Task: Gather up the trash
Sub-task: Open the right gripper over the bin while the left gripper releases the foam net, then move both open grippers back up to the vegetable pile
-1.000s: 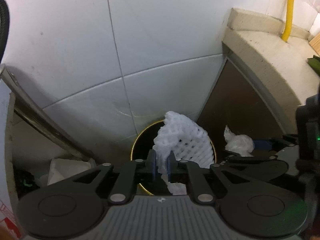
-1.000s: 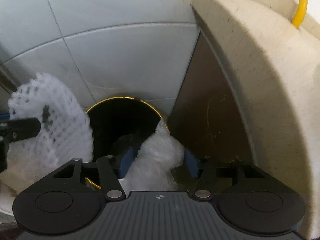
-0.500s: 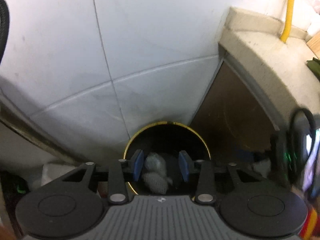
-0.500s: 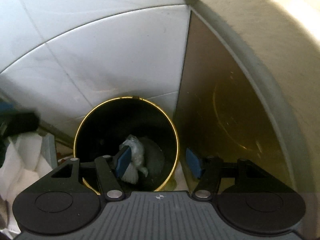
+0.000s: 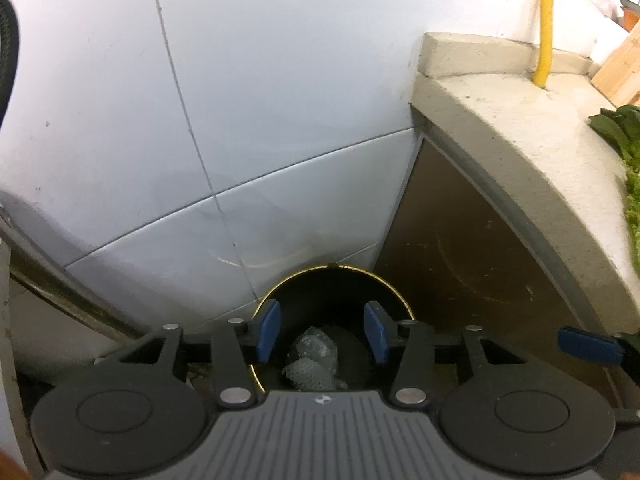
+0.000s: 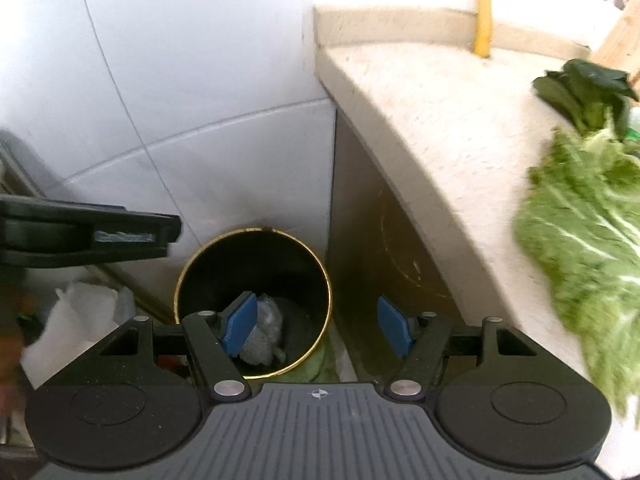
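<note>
The left gripper [image 5: 322, 334] hangs over the bin [image 5: 334, 280] with its blue pads [image 5: 267, 332] spread wide and nothing between them. The right gripper [image 6: 318, 326] is likewise spread and empty, its left pad over the bin's [image 6: 252, 264] mouth and its right pad past the rim, in front of the brown cabinet side [image 6: 376, 240].

The bin is a round black can with a gold rim, standing on the floor in the corner where the white tiled wall [image 5: 240, 100] meets the cabinet. The trash lies at its bottom: a crumpled clear wrap and a white foam net [image 5: 314, 362], seen also from the right wrist view [image 6: 264, 332]. Just left of the bin, outside it, sits a pale bag or paper [image 6: 80, 312].

Above the cabinet runs the counter [image 6: 440, 120]. Leafy greens [image 6: 588, 220] lie at its right edge, blurred. At the counter's back edge a yellow pipe [image 5: 546, 20] rises along the wall.
</note>
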